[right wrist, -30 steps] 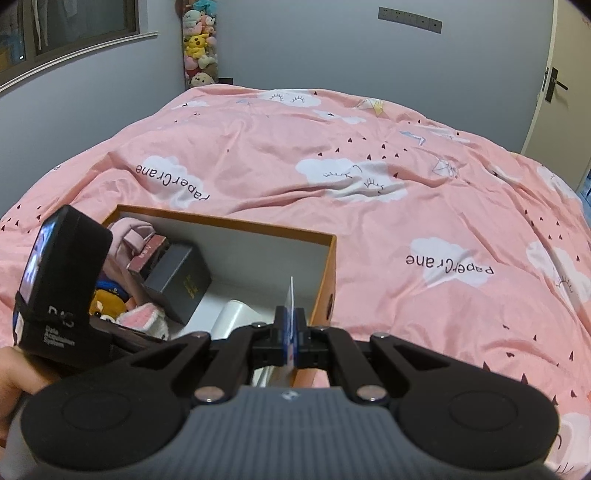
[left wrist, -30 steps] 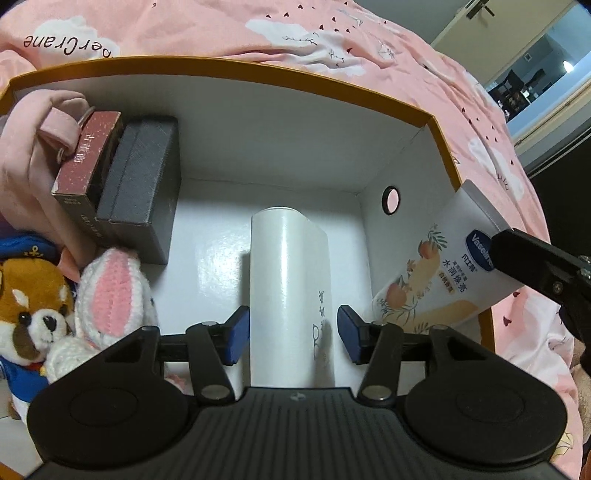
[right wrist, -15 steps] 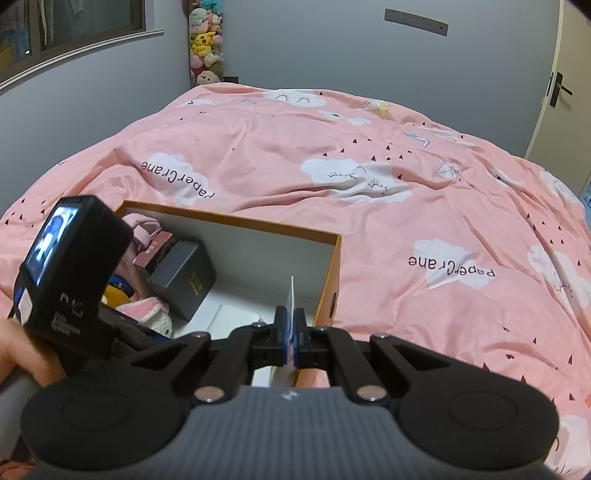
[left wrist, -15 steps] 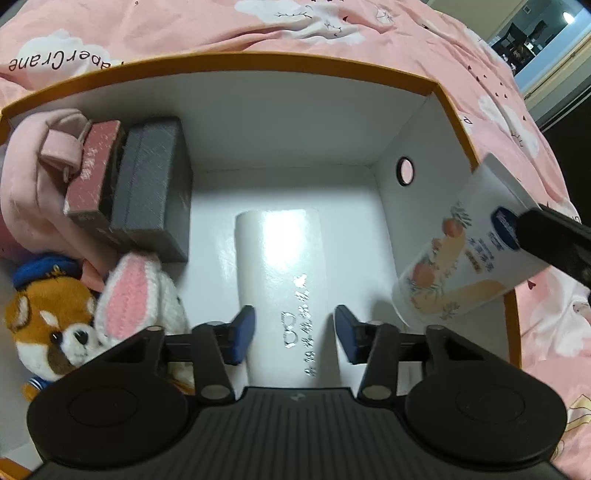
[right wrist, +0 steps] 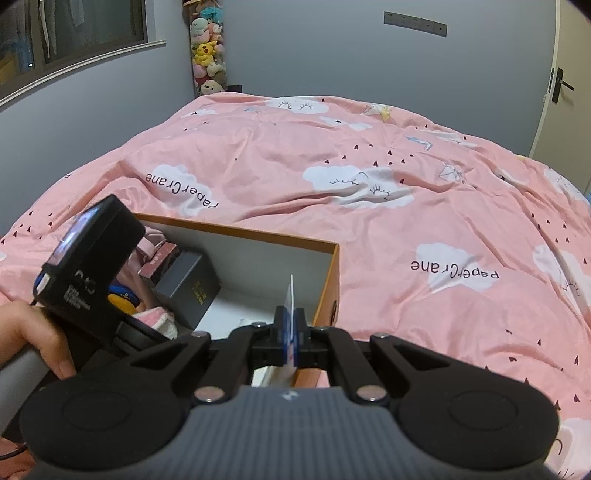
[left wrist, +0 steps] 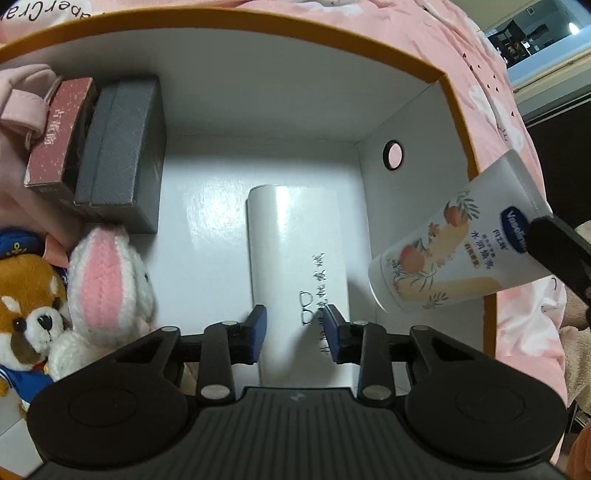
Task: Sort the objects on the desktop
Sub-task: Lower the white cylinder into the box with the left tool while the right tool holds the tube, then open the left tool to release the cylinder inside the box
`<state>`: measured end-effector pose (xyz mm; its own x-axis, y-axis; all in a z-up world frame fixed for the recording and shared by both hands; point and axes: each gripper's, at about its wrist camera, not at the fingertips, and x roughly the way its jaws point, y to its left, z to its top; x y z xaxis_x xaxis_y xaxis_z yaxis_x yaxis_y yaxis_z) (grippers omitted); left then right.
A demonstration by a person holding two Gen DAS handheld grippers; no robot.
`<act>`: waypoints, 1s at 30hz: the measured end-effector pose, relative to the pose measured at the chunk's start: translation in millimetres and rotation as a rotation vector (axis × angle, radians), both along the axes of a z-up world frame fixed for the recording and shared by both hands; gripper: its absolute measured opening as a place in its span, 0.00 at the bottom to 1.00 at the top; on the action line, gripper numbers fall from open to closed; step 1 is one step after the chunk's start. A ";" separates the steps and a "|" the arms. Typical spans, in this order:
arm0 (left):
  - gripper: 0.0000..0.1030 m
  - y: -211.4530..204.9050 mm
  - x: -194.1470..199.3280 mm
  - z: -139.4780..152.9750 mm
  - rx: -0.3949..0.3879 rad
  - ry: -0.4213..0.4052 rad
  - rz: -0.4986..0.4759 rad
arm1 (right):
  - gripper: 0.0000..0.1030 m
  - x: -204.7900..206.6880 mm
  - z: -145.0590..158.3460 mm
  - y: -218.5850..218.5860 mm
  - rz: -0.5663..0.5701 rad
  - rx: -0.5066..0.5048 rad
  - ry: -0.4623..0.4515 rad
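Observation:
A white oblong case point(left wrist: 295, 251) with dark writing lies flat on the floor of the orange-rimmed cardboard box point(left wrist: 258, 33). My left gripper point(left wrist: 295, 332) hovers just above its near end. The jaws are closing, and the blue pads sit over the case's edges without pressing on it. My right gripper point(right wrist: 290, 332) is shut on the flat crimped end of a Vaseline tube point(left wrist: 443, 254), seen edge-on as a thin tube point(right wrist: 291, 295) in the right wrist view. The tube hangs cap-down over the box's right wall.
Along the box's left side stand a dark grey box point(left wrist: 122, 158) and a maroon box point(left wrist: 59, 129), beside a pink bag point(left wrist: 18, 96). A plush dog point(left wrist: 29, 306) and a plush rabbit point(left wrist: 107, 284) fill the near left. The box sits on a pink duvet point(right wrist: 369, 184). A hand point(right wrist: 37, 336) holds the left gripper.
The left gripper's jaws have narrowed and it has tipped further down over the white case, which stays on the box floor. The right gripper and tube have kept still.

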<state>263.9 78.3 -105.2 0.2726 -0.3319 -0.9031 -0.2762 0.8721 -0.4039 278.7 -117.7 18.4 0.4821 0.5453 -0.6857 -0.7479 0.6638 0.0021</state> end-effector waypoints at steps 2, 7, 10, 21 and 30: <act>0.31 -0.9 1.3 -0.6 -0.011 -0.011 0.002 | 0.02 0.2 0.0 -0.5 0.001 0.001 -0.001; 0.25 -11.7 7.1 -6.4 -0.075 -0.016 -0.020 | 0.02 0.8 -1.8 -0.2 0.000 -0.016 -0.016; 0.25 -19.2 10.7 -7.4 -0.076 -0.033 -0.023 | 0.03 1.9 -2.6 -3.2 -0.016 -0.023 -0.008; 0.25 -24.8 9.3 -6.5 -0.055 -0.074 -0.059 | 0.02 2.9 -1.1 2.9 0.038 -0.029 -0.037; 0.25 -11.1 -8.4 18.0 0.036 -0.147 -0.063 | 0.01 19.9 3.5 18.8 0.194 -0.064 -0.082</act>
